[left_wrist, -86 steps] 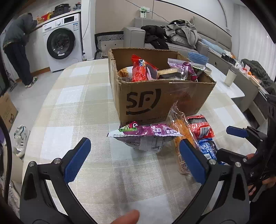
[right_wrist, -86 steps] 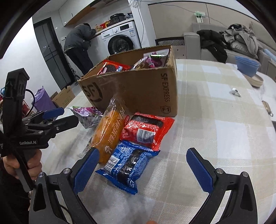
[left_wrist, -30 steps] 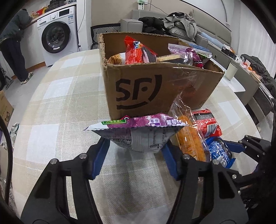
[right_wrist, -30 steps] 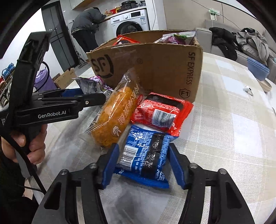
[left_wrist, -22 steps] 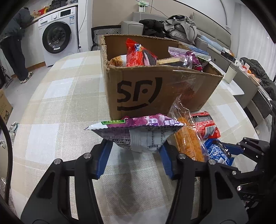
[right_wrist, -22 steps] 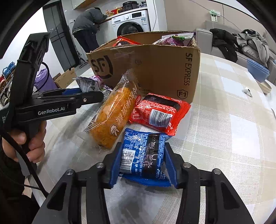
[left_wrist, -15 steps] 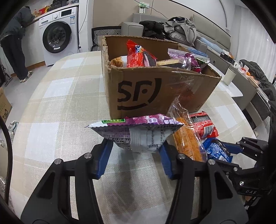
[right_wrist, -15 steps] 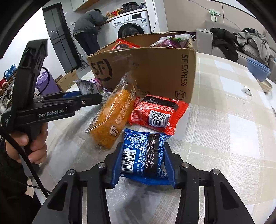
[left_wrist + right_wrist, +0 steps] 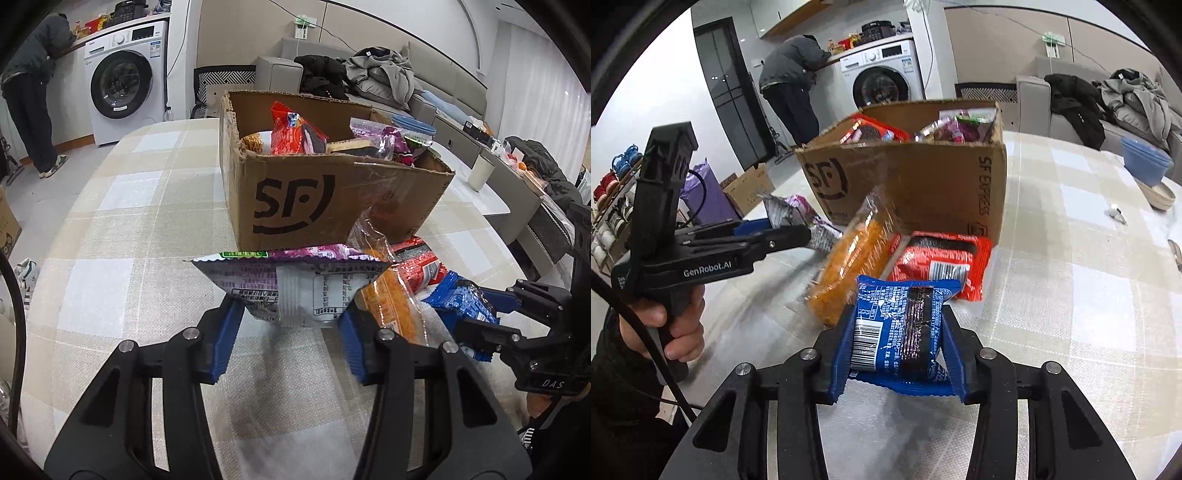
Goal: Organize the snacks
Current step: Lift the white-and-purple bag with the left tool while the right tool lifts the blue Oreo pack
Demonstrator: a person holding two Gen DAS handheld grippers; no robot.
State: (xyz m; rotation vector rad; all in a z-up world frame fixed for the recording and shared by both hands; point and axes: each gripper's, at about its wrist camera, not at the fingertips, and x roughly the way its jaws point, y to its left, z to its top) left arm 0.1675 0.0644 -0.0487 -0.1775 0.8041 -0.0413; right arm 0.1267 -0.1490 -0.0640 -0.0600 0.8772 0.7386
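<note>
Snacks: two in hand, two on the counter, rest in the box.

Right tool (image 9: 897,349) is clamped across the width of the blue pack (image 9: 899,325), barcode side up. It grips the near end, so the far end sticks out free, ready to go in first. The pack looks clear of the counter (image 9: 1071,295).

Left tool (image 9: 290,321) pinches the purple pack (image 9: 291,280) at its lower back seam, top edge fanned out flat above the pads. It looks lifted too, shadow below.

Just beyond, the orange pack (image 9: 849,258) lies angled with its far end propped on the box (image 9: 923,184) front. The red pack (image 9: 942,262) lies flat beside it, touching the box corner. Both are staged near the box, so the reach is short.

The box is open-topped, SF logo facing us, with red and purple bags already standing inside. Likely next: carry both packs over the front wall. It's fairly full, so watch the rim.
</note>
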